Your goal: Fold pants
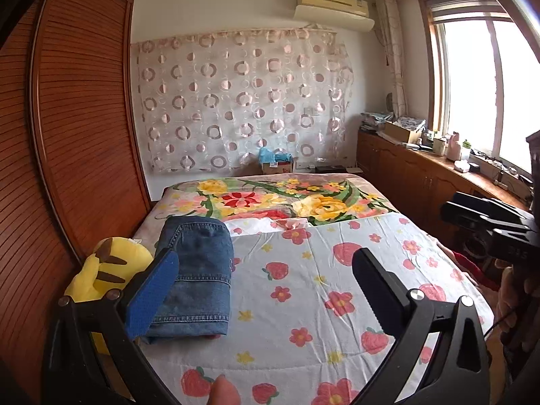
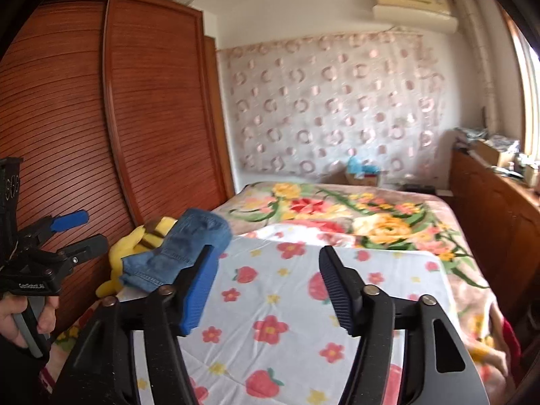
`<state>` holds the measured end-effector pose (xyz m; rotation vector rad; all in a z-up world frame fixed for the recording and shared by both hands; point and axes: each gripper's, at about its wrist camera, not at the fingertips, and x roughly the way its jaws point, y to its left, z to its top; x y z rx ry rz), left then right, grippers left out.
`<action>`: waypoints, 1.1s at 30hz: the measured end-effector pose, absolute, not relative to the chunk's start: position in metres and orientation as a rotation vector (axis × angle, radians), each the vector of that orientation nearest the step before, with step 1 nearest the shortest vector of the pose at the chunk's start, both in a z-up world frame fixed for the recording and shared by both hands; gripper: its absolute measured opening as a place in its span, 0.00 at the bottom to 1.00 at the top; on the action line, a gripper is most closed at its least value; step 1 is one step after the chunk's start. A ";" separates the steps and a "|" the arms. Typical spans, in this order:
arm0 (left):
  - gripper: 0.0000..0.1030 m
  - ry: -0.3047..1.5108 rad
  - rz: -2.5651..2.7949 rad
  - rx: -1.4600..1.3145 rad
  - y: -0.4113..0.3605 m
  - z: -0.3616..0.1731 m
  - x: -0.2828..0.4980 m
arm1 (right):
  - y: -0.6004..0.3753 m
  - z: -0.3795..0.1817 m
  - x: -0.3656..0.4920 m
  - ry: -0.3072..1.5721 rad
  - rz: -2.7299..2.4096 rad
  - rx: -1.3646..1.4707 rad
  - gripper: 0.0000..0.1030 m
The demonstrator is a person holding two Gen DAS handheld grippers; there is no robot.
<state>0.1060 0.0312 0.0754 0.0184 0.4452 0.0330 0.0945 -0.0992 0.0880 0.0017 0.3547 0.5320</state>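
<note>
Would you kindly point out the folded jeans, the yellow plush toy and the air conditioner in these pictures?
folded jeans (image 1: 199,270), left wrist view, middle of the top denim layer.
yellow plush toy (image 1: 111,266), left wrist view, its striped yellow back.
air conditioner (image 1: 332,6), left wrist view, its front panel.

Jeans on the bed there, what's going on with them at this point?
A person holds a hand-held gripper in each hand over a bed with a strawberry-print sheet. The jeans lie folded into a compact bundle near the bed's left edge, beside a yellow plush toy. Neither gripper touches them: the left hand-held gripper and the right hand-held gripper are both open and empty, above the sheet. The folding looks done.
</note>
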 end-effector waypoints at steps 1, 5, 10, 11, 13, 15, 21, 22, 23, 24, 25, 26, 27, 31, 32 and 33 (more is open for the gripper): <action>1.00 0.447 0.027 0.011 0.028 0.076 0.104 | -0.101 0.089 0.090 0.352 0.512 0.002 0.64; 1.00 0.452 0.007 -0.006 0.018 0.076 0.097 | -0.105 0.090 0.071 0.339 0.443 0.002 0.64; 1.00 0.442 -0.003 0.011 0.005 0.076 0.091 | -0.093 0.090 0.057 0.331 0.405 0.003 0.64; 1.00 0.441 -0.004 0.014 0.003 0.076 0.091 | -0.091 0.090 0.055 0.330 0.404 0.005 0.64; 1.00 0.441 -0.001 0.017 0.001 0.076 0.090 | -0.088 0.090 0.051 0.325 0.397 0.003 0.64; 1.00 0.439 -0.001 0.018 0.000 0.076 0.089 | -0.086 0.090 0.049 0.323 0.393 0.005 0.64; 1.00 0.435 -0.002 0.010 -0.005 0.077 0.085 | -0.088 0.088 0.048 0.317 0.393 0.005 0.64; 1.00 0.434 -0.001 0.010 -0.006 0.077 0.084 | -0.089 0.087 0.047 0.317 0.393 0.005 0.64; 1.00 0.435 0.000 0.010 -0.005 0.077 0.083 | -0.088 0.087 0.047 0.318 0.392 0.005 0.64; 1.00 0.436 0.002 0.011 -0.005 0.077 0.083 | -0.088 0.088 0.047 0.317 0.392 0.003 0.64; 1.00 0.436 0.009 0.012 -0.005 0.078 0.082 | -0.088 0.088 0.047 0.316 0.390 0.004 0.64; 1.00 0.436 0.012 0.011 -0.006 0.078 0.081 | -0.088 0.087 0.048 0.315 0.388 0.004 0.64; 1.00 0.435 0.010 0.008 -0.005 0.079 0.080 | -0.090 0.087 0.048 0.317 0.391 0.006 0.64; 1.00 0.437 0.016 0.006 -0.006 0.080 0.079 | -0.092 0.086 0.049 0.315 0.391 0.005 0.64; 1.00 0.439 0.014 0.006 -0.006 0.080 0.078 | -0.092 0.085 0.049 0.314 0.391 0.006 0.64; 1.00 0.440 0.013 0.005 -0.006 0.080 0.078 | -0.093 0.086 0.049 0.314 0.391 0.008 0.64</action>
